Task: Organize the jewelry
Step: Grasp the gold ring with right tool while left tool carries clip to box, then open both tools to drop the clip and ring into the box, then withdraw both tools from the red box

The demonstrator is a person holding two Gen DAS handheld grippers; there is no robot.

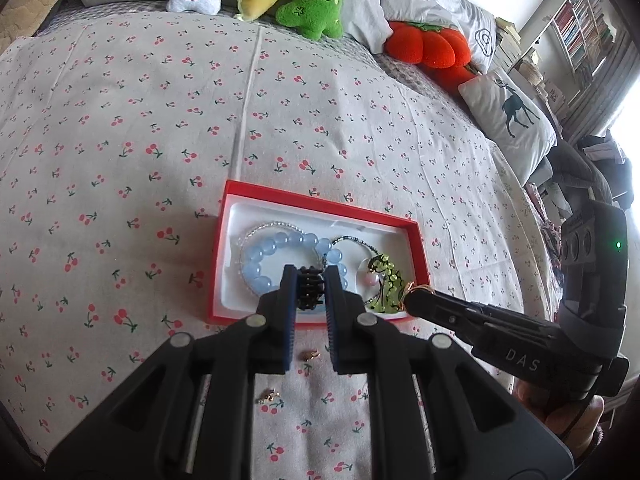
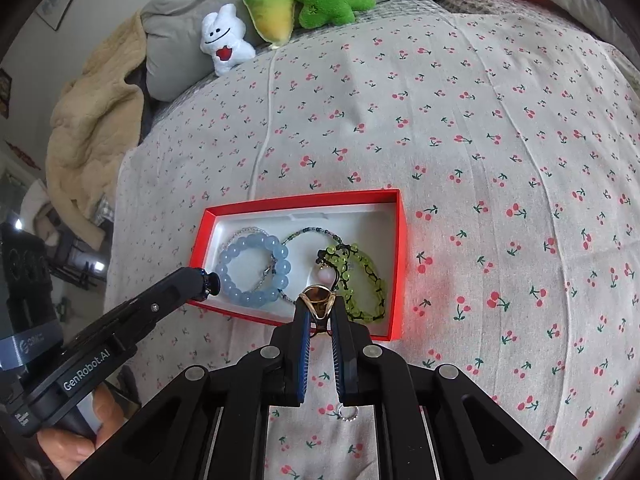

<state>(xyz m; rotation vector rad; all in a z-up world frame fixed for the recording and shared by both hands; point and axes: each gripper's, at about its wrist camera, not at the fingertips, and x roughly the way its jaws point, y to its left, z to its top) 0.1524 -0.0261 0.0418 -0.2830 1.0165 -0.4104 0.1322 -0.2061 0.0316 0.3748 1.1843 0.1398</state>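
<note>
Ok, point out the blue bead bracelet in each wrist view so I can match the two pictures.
Left wrist view: blue bead bracelet lies in the left half of the red box, just beyond the left gripper, which partly covers it.
Right wrist view: it lies left of centre, in the box's left half, with the left gripper's tip beside it.
Shared landmark: the green bead bracelet to its right.

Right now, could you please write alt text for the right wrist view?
The right tool grips a gold ring over the near edge of a red box holding a blue bead bracelet and a green bracelet, on a cherry-print sheet.
</note>
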